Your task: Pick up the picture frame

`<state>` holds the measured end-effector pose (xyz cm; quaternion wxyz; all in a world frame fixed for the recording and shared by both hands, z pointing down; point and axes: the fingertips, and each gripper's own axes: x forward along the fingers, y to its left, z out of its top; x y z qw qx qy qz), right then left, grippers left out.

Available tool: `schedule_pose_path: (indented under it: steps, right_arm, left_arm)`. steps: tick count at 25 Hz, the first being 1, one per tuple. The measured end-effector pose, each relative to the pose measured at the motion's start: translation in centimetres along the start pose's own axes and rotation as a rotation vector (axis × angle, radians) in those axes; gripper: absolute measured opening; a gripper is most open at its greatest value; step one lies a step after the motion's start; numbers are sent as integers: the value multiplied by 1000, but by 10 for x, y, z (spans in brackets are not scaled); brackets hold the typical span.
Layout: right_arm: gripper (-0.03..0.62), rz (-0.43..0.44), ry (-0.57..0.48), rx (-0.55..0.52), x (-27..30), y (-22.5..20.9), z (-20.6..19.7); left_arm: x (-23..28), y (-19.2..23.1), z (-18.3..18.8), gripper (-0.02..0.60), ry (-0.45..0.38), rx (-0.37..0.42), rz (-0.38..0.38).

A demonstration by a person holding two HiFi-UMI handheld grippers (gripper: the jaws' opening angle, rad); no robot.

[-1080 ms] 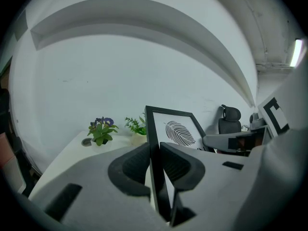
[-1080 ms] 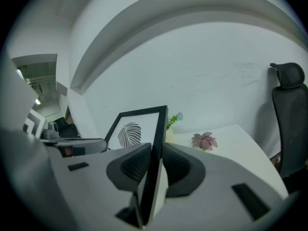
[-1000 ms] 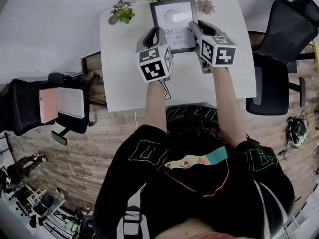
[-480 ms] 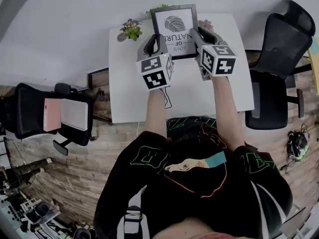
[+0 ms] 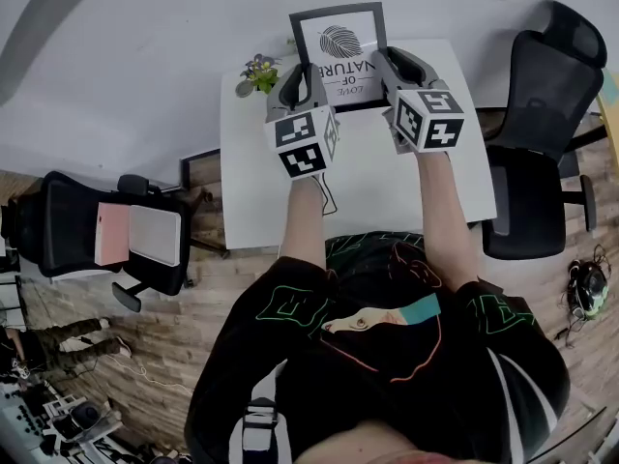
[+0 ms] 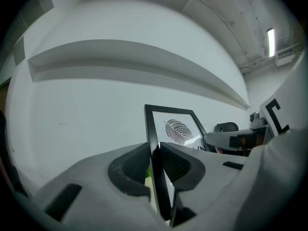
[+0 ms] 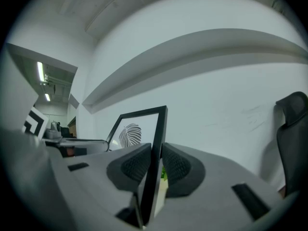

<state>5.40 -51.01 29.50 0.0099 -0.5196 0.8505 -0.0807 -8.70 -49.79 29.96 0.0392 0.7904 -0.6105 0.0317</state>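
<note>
So, the picture frame [image 5: 338, 42] is up off the worktop [image 5: 368, 182], pinched by both side edges.

The left gripper [image 6: 155, 150] has its fingers [image 6: 129, 170] closed tight on the frame's left edge and the right gripper [image 7: 156, 153] has its own closed on the right edge. In both gripper views the black moulding sits sandwiched between them. The frame stands upright with the leaf print facing the person, its top poking well above the fingertips. From the head view its bottom looks clear of the white worktop, and the little potted plant [image 5: 259, 69] sits just left of the left fingers. I'd call the pick-up basically done, we're in the lift. Next move, my guess: keep both grips even and the hands level so it doesn't twist or slip, and stay clear of that plant.
</note>
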Motion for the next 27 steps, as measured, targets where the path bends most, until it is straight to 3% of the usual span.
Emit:
schedule_pose_path:
  steps: [27]
  right_arm:
    - [78,23,-25,-1,0,2,6]
  left_arm:
    - [-1,1,7,75,-14,24,-9]
